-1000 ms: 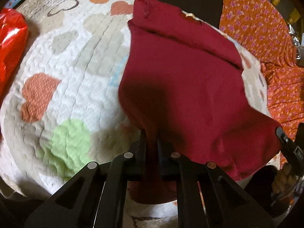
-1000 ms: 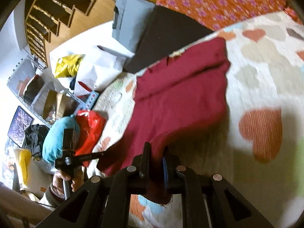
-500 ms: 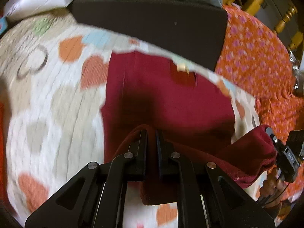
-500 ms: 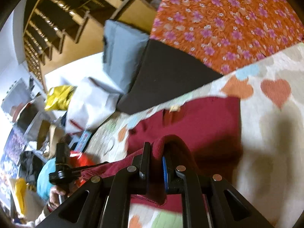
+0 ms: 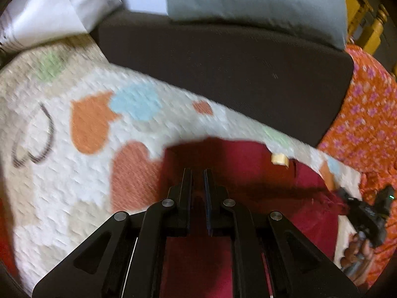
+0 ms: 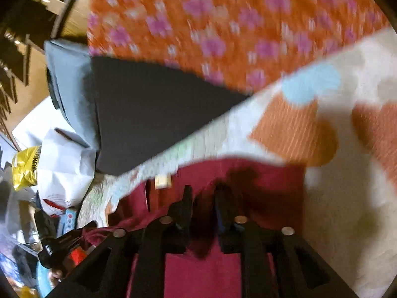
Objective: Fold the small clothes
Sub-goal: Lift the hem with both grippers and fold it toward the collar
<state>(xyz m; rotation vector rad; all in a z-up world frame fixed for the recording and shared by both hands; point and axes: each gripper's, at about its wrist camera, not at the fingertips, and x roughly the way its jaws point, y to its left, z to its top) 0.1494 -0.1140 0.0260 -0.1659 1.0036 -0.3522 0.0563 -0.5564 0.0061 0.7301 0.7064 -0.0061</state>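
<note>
While both tools point low across the heart-patterned white quilt [image 5: 62, 186], the left gripper [image 5: 197, 173] pinches the dark red cloth garment [image 5: 248, 173] and the right gripper [image 6: 202, 191] clamps it too, folded near the quilt's far edge beside a dark cushion [image 5: 223, 69].

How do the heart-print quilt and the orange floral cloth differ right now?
The heart-print quilt is white and textured, with large orange, blue and green hearts; the orange floral cloth is bright orange with small pink flowers. The quilt lies directly under the maroon garment, while the floral cloth sits off to the side, bearing none of it. The quilt also runs up against the dark cushion. Both are patterned fabrics spread flat.
</note>
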